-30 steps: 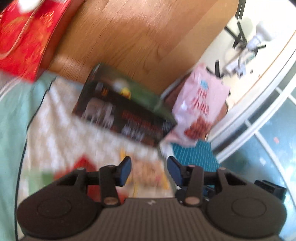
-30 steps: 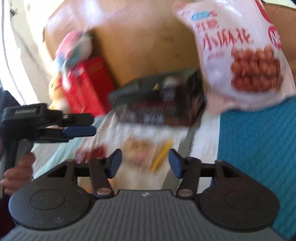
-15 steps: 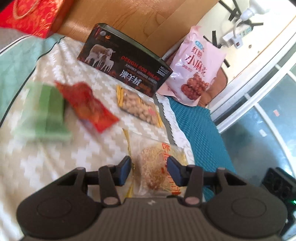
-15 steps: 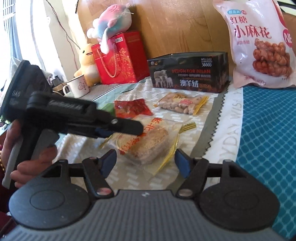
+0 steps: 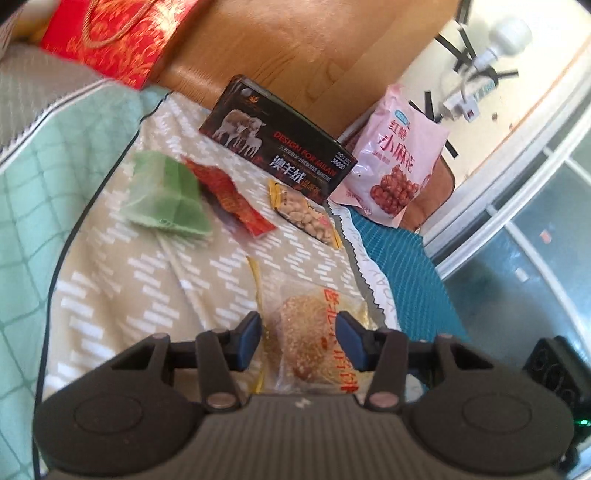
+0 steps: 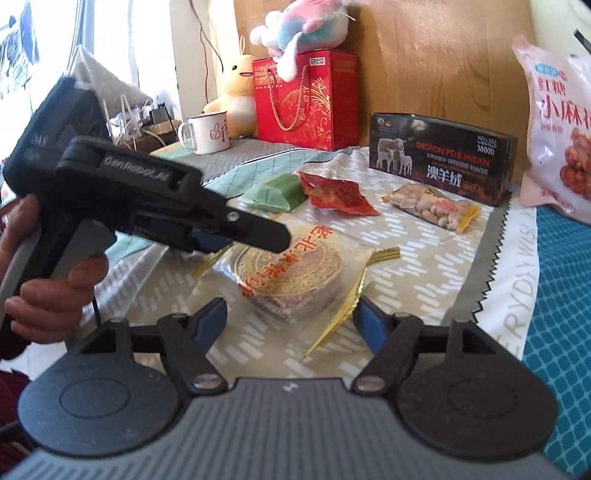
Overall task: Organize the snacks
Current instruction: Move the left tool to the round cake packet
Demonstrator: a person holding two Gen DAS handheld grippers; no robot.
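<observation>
Lying flat on a beige cloth (image 5: pixel 155 280) printed with white dashes: one clear crinkly packet holding a round sesame cake (image 5: pixel 314 343), red lettering on the film, gold serrated seams at both ends.

Left tool (image 5: pixel 297 341): black plastic body, blue pads; its jaws have just been opening a little and stand partly apart either side of the cake packet (image 6: pixel 291 273), the pads not pressing on it. A hand (image 6: pixel 48 291) grips its handle in the right wrist view.

Right tool (image 6: pixel 290 325): same make; its jaws have just been opening and stand wide, the packet's near edge just ahead of them, nothing gripped.

Further back on the cloth, in a loose row:
- green packet (image 5: pixel 166 195), matte, blocky, faceted;
- red foil sachet (image 5: pixel 232 199), glossy and wrinkled, touching the green one;
- clear peanut packet (image 5: pixel 306 218), yellow crimped ends.

Behind these: black rectangular carton (image 5: pixel 280 158) with printed sheep, standing on its long side against a wooden board (image 5: pixel 295 55); pink pillow bag (image 5: pixel 395 166) leaning beside it.

Also: red gift bag (image 6: pixel 306 99) with cord handles, soft plush toys (image 6: pixel 295 33), white enamel mug (image 6: pixel 207 133).
</observation>
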